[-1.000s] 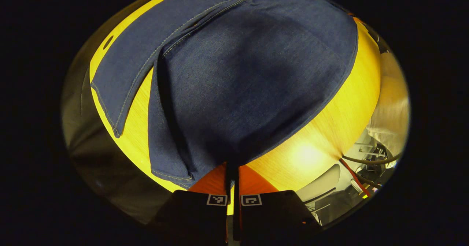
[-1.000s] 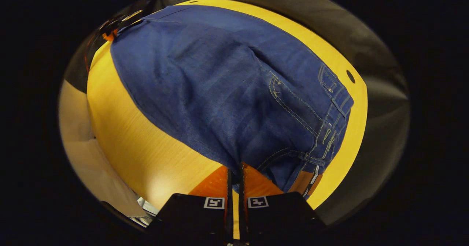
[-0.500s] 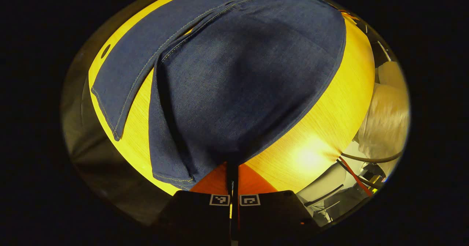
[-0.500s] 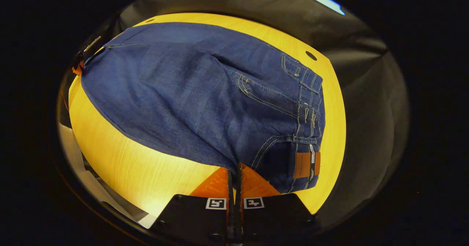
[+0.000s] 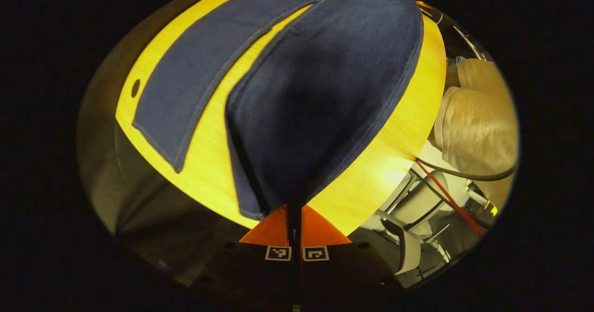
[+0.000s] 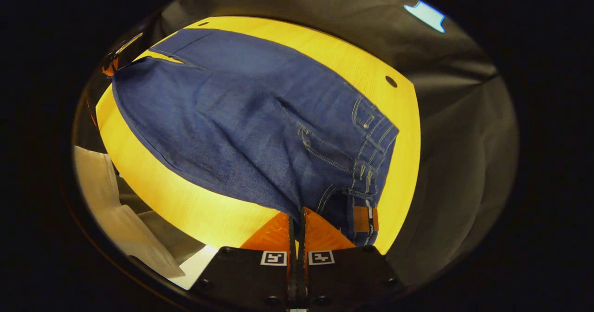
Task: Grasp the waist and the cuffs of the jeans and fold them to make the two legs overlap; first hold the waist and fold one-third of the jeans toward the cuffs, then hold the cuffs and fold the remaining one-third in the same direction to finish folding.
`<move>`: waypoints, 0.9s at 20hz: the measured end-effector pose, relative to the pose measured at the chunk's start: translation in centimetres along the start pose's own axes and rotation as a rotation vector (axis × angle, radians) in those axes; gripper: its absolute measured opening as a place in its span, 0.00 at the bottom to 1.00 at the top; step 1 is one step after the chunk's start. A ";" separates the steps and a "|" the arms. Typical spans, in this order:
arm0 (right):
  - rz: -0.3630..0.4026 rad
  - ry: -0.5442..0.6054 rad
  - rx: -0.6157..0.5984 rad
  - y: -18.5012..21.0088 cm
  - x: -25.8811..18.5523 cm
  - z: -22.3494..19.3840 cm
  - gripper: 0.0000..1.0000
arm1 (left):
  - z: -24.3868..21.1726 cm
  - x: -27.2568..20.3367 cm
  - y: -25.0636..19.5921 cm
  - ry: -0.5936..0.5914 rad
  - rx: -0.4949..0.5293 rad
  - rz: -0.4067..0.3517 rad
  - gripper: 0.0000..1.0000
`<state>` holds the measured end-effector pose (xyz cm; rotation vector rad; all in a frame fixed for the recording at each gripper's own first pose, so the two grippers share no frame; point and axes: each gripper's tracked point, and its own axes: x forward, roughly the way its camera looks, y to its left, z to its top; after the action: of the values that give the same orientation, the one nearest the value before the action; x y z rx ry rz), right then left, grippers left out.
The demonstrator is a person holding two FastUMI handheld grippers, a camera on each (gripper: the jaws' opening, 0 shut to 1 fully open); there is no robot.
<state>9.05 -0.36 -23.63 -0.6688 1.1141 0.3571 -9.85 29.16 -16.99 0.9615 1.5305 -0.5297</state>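
Dark blue jeans (image 5: 325, 94) lie on a yellow wooden table (image 5: 209, 163). In the left gripper view my left gripper (image 5: 294, 212) is shut on the near leg's edge by its cuff and holds it raised off the table. The far leg (image 5: 199, 70) stays flat, split away from the raised one. In the right gripper view my right gripper (image 6: 297, 217) is shut on the jeans (image 6: 241, 117) at the near edge of the waist (image 6: 371, 145), just left of the brown patch (image 6: 361, 219). The left gripper (image 6: 111, 66) appears small at the far end.
A person's pale sleeve (image 5: 478, 121) is beyond the table's right edge, with cables and a metal frame (image 5: 431, 196) below it. A small round hole (image 6: 391, 81) marks the table's far corner. The black cloth wall (image 6: 464, 131) stands close behind the table.
Both grippers have risen with the denim in them. The near leg has lifted and pulled farther from the flat far leg, and the waist end now hangs more steeply.
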 end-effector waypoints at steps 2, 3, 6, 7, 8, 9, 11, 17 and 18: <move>0.001 -0.019 0.026 -0.9 -1.2 2.5 0.02 | 0.1 -2.2 2.5 0.011 0.009 0.037 0.00; 0.000 -0.030 0.045 -1.4 -1.9 3.9 0.02 | 0.2 -3.3 3.7 0.018 0.012 0.056 0.00; 0.001 -0.054 0.109 -2.8 -3.9 7.6 0.03 | 1.2 -6.4 7.3 0.035 0.030 0.107 0.00; 0.008 -0.052 0.132 -3.2 -3.6 8.4 0.02 | 1.6 -7.1 8.7 0.033 0.030 0.125 0.00; 0.015 -0.053 0.151 -3.8 -2.9 9.1 0.03 | 2.2 -7.6 10.2 0.033 0.024 0.140 0.00; 0.021 -0.055 0.171 -4.4 -2.4 9.9 0.02 | 3.1 -7.7 11.5 0.024 0.019 0.152 0.00; 0.037 -0.067 0.216 -5.5 -1.0 11.6 0.02 | 4.9 -7.9 14.1 0.010 0.011 0.174 0.00; 0.051 -0.127 0.366 -8.6 6.0 16.8 0.02 | 10.9 -5.8 23.0 -0.042 -0.023 0.284 0.00; 0.049 -0.128 0.382 -8.9 7.4 17.4 0.02 | 11.9 -5.2 24.3 -0.041 -0.028 0.307 0.00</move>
<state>29.53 3.89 -22.79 -0.2779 1.0408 0.2166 16.64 31.88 -9.84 1.1324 1.3191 -0.3065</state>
